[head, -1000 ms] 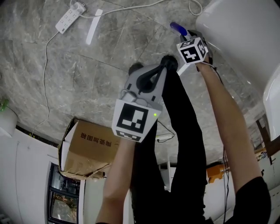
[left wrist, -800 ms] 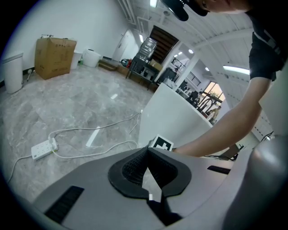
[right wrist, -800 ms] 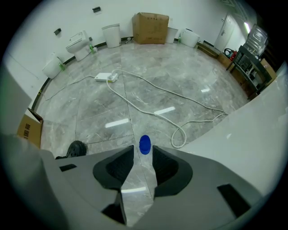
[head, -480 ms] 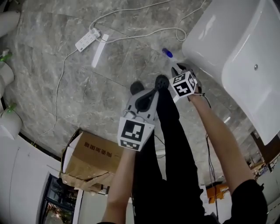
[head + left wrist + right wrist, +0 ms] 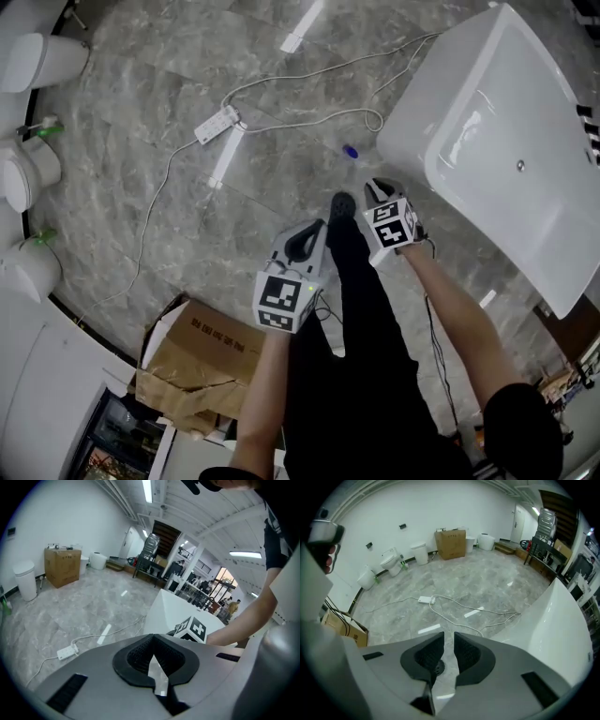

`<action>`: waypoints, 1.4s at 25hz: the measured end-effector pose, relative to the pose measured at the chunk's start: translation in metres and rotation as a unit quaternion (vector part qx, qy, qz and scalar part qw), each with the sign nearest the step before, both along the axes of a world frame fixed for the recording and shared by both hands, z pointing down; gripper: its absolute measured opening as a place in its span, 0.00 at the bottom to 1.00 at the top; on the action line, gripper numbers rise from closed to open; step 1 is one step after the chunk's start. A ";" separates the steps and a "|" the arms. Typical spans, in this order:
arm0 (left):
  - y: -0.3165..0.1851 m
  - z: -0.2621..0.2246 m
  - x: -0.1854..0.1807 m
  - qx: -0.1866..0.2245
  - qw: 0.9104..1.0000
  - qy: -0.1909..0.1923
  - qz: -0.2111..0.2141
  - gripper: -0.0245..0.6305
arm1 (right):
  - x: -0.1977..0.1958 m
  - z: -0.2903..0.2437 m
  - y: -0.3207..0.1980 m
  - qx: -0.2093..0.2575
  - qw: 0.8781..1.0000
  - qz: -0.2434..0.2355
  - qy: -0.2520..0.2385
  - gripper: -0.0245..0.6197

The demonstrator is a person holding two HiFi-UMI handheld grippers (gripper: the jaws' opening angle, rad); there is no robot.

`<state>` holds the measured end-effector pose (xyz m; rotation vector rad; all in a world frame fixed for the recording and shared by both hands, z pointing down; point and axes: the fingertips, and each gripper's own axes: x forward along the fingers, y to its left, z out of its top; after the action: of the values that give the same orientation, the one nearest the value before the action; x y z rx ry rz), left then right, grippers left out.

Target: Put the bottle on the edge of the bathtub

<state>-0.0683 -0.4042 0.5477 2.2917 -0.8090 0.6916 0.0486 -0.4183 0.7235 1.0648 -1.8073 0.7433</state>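
A small blue bottle (image 5: 350, 151) lies on the grey marble floor, close to the near corner of the white bathtub (image 5: 525, 225). My right gripper (image 5: 374, 187) hangs above the floor a little nearer to me than the bottle and apart from it. Its jaws have just been closing. In the right gripper view (image 5: 449, 641) a narrow gap stays between them with nothing in it. The left gripper (image 5: 322, 228) is raised beside it. Its jaws meet at the tips (image 5: 151, 639) and hold nothing. The tub shows in both gripper views (image 5: 171, 609) (image 5: 567, 630).
A power strip (image 5: 217, 123) and its looping cable lie on the floor, with white strips (image 5: 226, 157) beside them. A torn cardboard box (image 5: 202, 352) sits near my left. Toilets (image 5: 28, 178) line the left wall. The person's dark trousers and shoe (image 5: 343, 202) are below the grippers.
Both grippers have risen well away from the floor. The right one has come away from the blue bottle, which stays on the floor by the tub.
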 end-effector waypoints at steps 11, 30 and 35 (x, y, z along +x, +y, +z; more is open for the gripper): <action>0.060 -0.114 -0.047 0.064 0.997 0.034 0.018 0.06 | -0.045 -0.145 0.060 0.096 0.991 0.086 -0.039 0.09; 0.270 -0.244 -0.203 0.150 0.978 0.100 0.108 0.06 | -0.175 -0.375 0.289 0.288 0.939 0.184 -0.047 0.06; 0.307 -0.283 -0.219 0.183 0.970 0.118 0.105 0.06 | -0.181 -0.409 0.346 0.306 0.926 0.203 -0.085 0.06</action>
<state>-0.2878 -0.0969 0.2650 2.7581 -0.6252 0.3660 -0.1327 -0.0721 0.3143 1.8769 -2.0528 0.5199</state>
